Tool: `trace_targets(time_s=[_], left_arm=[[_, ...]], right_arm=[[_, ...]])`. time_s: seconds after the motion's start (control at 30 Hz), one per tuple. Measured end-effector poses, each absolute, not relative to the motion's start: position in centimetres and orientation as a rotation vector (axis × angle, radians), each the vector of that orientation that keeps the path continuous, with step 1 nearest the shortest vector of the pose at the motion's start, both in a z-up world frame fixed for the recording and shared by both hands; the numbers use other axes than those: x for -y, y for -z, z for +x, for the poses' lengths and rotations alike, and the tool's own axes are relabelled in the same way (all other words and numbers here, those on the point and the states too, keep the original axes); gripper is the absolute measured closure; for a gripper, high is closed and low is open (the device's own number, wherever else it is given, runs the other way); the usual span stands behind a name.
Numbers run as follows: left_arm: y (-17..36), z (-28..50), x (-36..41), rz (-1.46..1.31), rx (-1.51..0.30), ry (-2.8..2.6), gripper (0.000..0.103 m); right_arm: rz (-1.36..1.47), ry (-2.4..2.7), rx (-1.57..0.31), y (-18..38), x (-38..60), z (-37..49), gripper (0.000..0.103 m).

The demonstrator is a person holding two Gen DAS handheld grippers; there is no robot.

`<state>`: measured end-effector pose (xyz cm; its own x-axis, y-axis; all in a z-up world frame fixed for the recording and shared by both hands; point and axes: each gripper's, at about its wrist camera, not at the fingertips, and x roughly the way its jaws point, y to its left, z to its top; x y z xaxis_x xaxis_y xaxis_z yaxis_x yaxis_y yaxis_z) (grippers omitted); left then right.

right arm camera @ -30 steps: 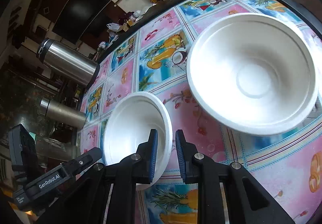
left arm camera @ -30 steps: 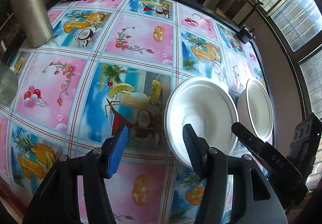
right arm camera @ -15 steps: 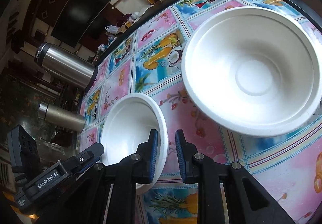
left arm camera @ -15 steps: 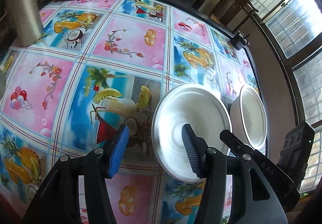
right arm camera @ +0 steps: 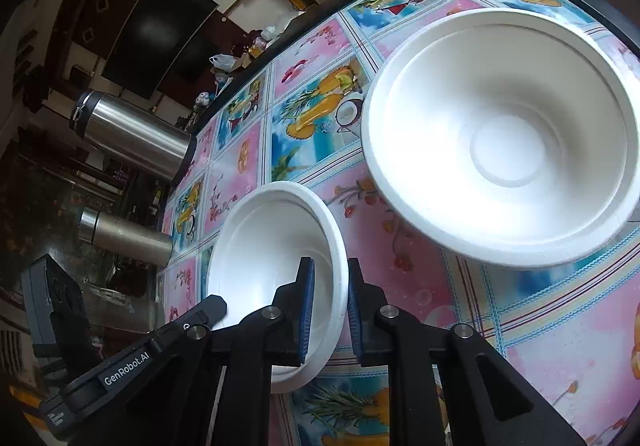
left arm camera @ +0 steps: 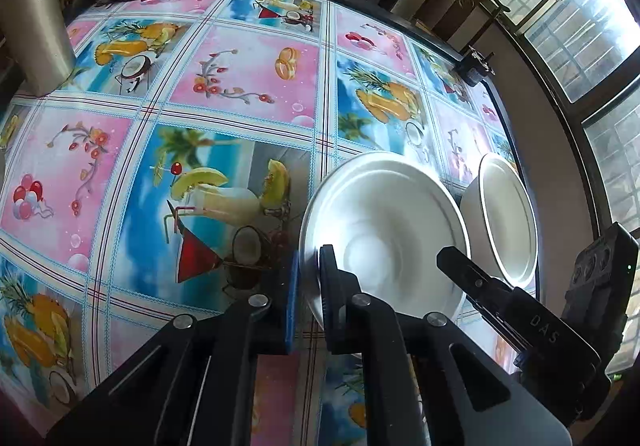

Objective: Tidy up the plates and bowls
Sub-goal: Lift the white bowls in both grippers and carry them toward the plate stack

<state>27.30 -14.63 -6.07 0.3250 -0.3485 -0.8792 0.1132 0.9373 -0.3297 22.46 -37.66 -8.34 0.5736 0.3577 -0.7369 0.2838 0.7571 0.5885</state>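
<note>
Two white bowls, one in each gripper, over a fruit-print table [left arm camera: 248, 57].
Left gripper [left arm camera: 308, 298] pinches the near rim of the shallow bowl [left arm camera: 384, 234], mouth tilted toward the camera. Right gripper [right arm camera: 328, 310] clamps the near rim of the small bowl [right arm camera: 272, 246], apparently lifted and tilted. Deeper bowl [right arm camera: 508, 141] sits mouth-up just beyond.

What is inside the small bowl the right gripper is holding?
Nothing shows inside the small bowl except one finger of the right gripper, clamped over its rim. That finger covers part of the inner wall.
</note>
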Motion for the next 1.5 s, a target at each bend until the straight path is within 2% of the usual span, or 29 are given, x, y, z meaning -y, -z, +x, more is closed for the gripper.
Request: trace_targets(time_s=[0.07,0.73,1.23,1.5], left_arm=[[6.1,27.2,14.6,-0.222,-1.201,0.303,0.095],[4.3,24.2,12.2,-0.258,-1.166,0.29,0.095],[3.4,17.7,7.1,-0.303,-1.131,0.267,0.095],[4.1,13.9,5.0,-0.327,-1.119,0.253,0.095]], right_arm=[[0.735,-0.034,-0.983,8.3,37.7,22.4,0.095],[0.719,-0.082,-0.966,6.6,35.6,20.7,0.096],[0.65,-0.146,-0.932,5.1,30.7,14.7,0.096],[0.663,-0.165,-0.947,6.7,29.1,11.1,0.096]])
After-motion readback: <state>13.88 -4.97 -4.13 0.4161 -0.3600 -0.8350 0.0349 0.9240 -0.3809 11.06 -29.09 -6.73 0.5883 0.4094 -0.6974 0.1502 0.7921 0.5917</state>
